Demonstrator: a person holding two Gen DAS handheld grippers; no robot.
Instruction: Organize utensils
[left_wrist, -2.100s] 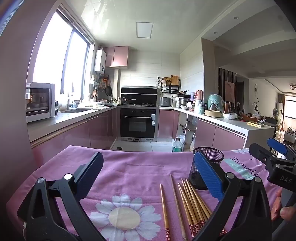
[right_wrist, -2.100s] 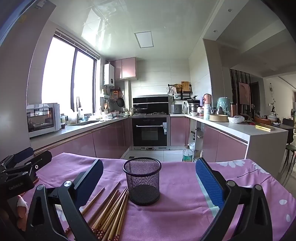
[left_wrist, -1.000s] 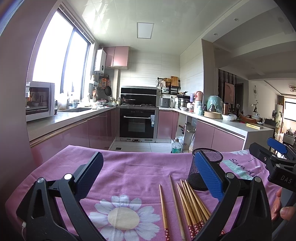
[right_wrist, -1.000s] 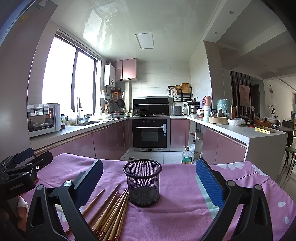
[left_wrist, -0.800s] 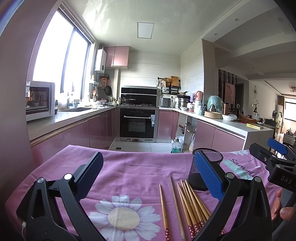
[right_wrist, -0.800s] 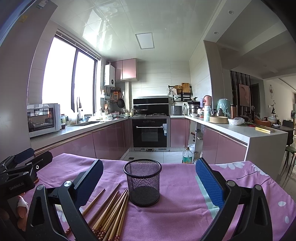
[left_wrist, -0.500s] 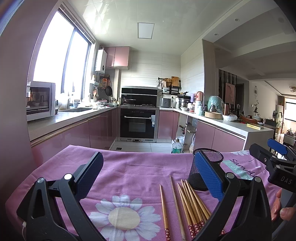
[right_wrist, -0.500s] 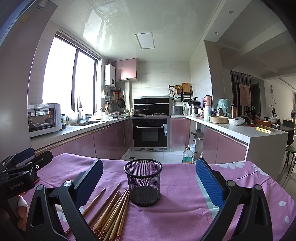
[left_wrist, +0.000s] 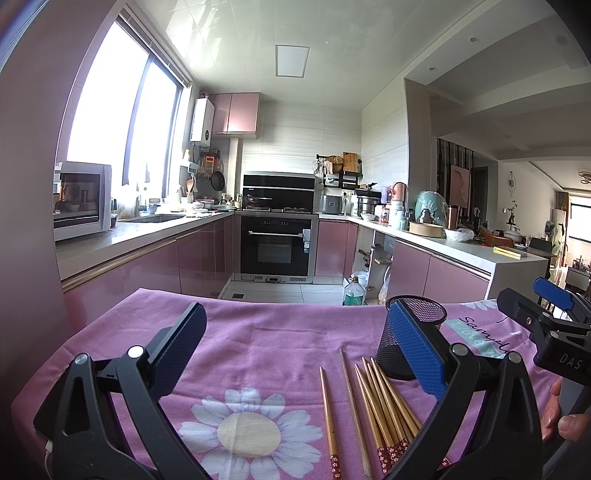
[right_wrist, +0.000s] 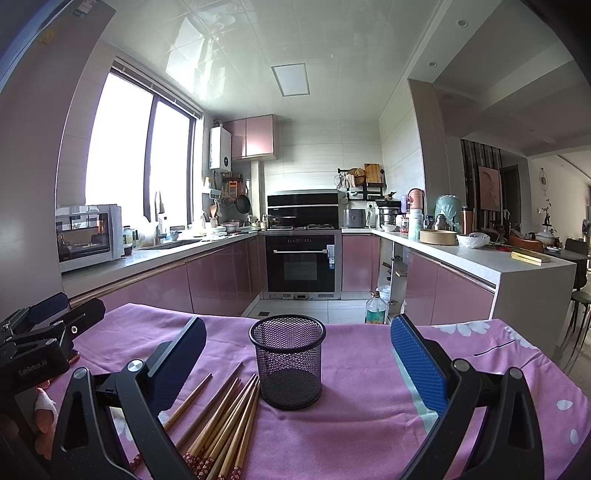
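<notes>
A black mesh cup (right_wrist: 287, 362) stands upright and empty on the pink flowered tablecloth (right_wrist: 362, 417). Several wooden chopsticks (right_wrist: 225, 421) lie in a loose bundle left of it. In the left wrist view the chopsticks (left_wrist: 376, 402) lie ahead and the cup (left_wrist: 408, 343) is partly hidden behind my right finger. My left gripper (left_wrist: 299, 347) is open and empty above the cloth. My right gripper (right_wrist: 299, 350) is open and empty, facing the cup. Each gripper shows at the edge of the other's view: the right gripper (left_wrist: 546, 325) and the left gripper (right_wrist: 44, 332).
The table's far edge (left_wrist: 295, 302) drops to the kitchen floor. Pink cabinets, an oven (right_wrist: 301, 262) and counters stand beyond. A white counter end (right_wrist: 532, 288) is at the right.
Both views have shifted very slightly; the cup and chopsticks have not moved. Both grippers stay open.
</notes>
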